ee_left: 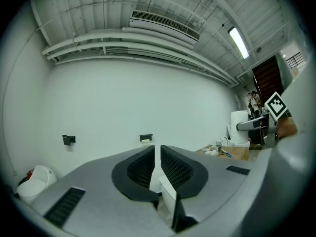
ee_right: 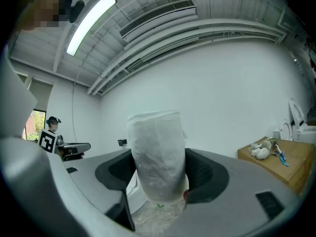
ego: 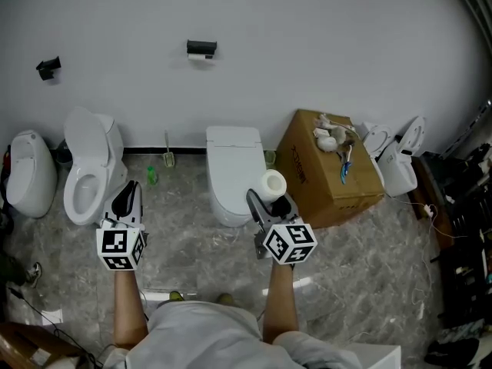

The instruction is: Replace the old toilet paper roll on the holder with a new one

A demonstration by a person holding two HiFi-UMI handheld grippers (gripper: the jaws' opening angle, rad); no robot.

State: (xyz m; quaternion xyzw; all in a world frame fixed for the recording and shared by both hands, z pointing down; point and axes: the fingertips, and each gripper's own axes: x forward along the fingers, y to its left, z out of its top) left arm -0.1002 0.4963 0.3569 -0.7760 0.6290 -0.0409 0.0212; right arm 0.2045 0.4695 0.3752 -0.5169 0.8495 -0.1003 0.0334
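Your right gripper is clamped on the new paper roll (it sits in a clear wrapper), which stands upright between the jaws. Your left gripper has its jaws together. Both point level at the white wall. The holder hangs on that wall, ahead of the grippers and between them, well apart from both. Just beyond the right gripper is a closed toilet, and to that gripper's right stands a cardboard box. Ahead of the left gripper, slightly to its left, is an open toilet. Between the two toilets a strip of grey marbled floor runs to the wall, with a small green bottle on it.
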